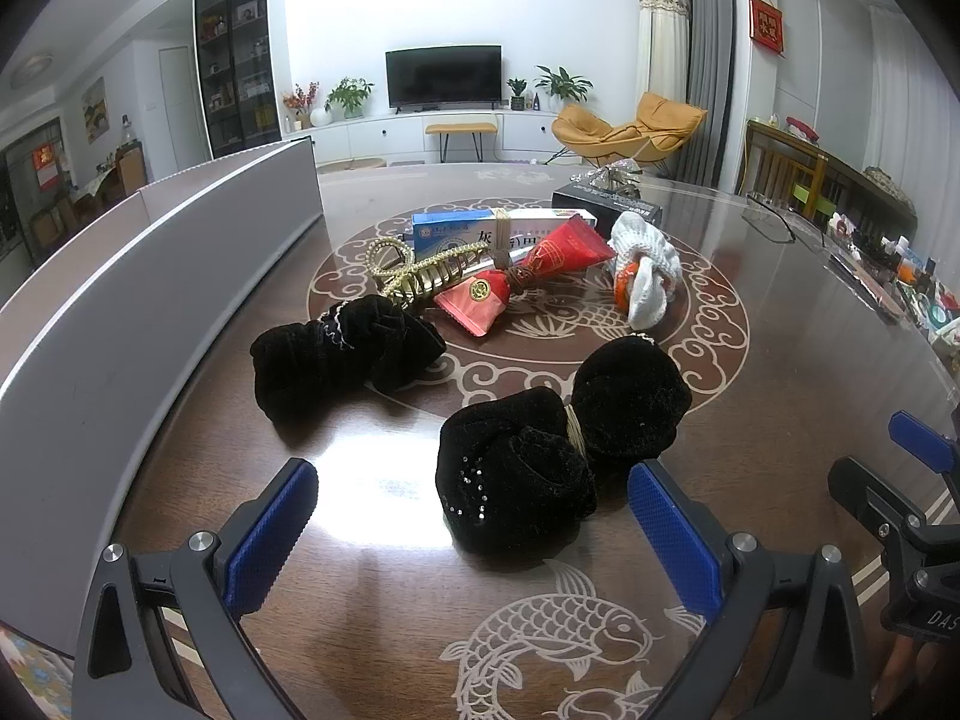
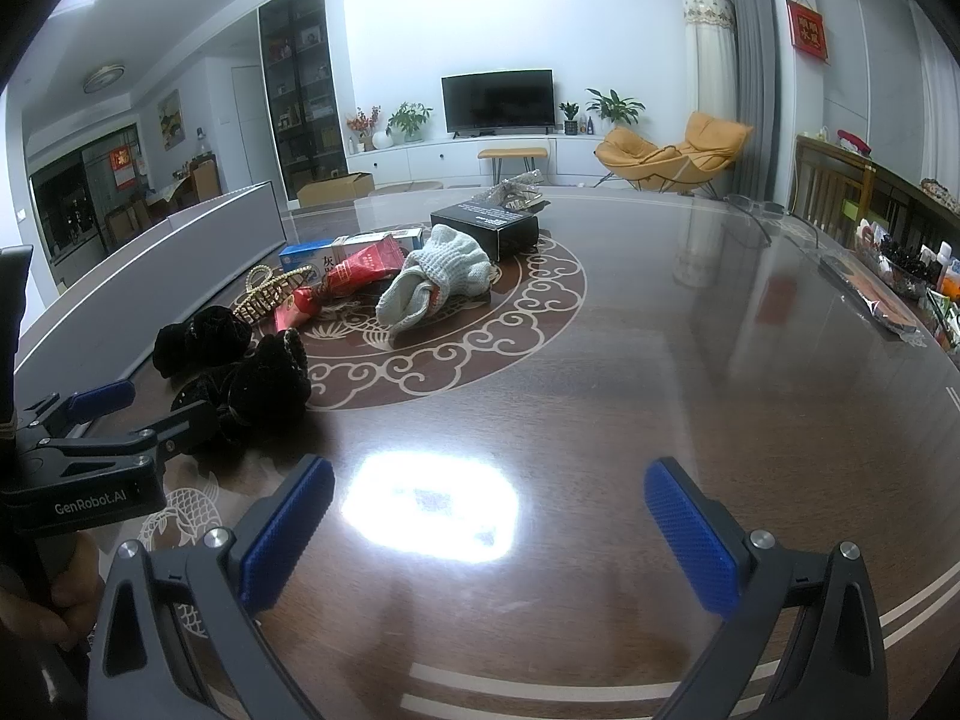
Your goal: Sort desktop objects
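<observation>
While fingers gape, two black scrunchies lie.

On the table we counted two black velvet hair bows, one gold claw clip, one blue-and-white box, one red tube, one red pouch, one white knitted glove, one black box and one pair of glasses.

Bright, even indoor light. Strong white glare on glossy bench just ahead of each tool. Heavy fisheye bending; dark vignette at corners. Focus sharp.
</observation>
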Demonstrator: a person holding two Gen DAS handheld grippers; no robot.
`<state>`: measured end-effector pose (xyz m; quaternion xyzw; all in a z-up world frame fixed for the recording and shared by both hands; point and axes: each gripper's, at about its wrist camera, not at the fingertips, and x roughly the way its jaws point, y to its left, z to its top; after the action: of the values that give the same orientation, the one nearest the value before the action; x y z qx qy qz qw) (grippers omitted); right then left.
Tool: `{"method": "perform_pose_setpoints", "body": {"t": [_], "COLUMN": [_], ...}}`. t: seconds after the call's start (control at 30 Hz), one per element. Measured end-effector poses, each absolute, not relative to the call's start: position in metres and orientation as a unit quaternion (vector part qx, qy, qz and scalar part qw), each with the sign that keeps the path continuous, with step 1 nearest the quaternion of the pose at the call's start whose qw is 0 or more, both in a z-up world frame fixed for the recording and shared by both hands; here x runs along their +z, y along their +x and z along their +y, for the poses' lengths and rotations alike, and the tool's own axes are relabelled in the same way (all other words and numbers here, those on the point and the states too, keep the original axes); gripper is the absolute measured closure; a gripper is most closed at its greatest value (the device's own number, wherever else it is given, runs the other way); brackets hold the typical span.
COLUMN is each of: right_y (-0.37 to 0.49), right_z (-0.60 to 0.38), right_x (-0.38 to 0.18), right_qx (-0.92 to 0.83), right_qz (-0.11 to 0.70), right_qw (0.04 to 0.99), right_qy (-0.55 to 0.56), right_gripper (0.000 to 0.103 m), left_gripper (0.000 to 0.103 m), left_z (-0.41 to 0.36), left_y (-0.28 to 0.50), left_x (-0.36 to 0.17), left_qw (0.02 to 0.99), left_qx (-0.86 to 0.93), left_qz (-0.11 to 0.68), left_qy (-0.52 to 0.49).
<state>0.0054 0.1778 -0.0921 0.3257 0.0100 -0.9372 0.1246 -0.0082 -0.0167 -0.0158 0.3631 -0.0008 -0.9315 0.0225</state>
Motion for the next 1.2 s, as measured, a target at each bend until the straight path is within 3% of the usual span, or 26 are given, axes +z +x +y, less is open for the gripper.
{"method": "perform_pose_setpoints", "body": {"t": [1.2], "right_y": [0.0054], "right_z": [0.1778], "right_x": [-0.093], "right_qx": [-0.937], "right_qz": [0.009], "right_qw": [0.125], "right_qy": [0.325], "right_gripper": [0.0], "left_gripper": [0.0], "left_z": [-0.0166], "left_y": [-0.008], "left_x": [-0.0161], "left_qw": [0.027], "left_qx": [-0.931], "left_qz": [0.002], "left_qy": [0.364]}}
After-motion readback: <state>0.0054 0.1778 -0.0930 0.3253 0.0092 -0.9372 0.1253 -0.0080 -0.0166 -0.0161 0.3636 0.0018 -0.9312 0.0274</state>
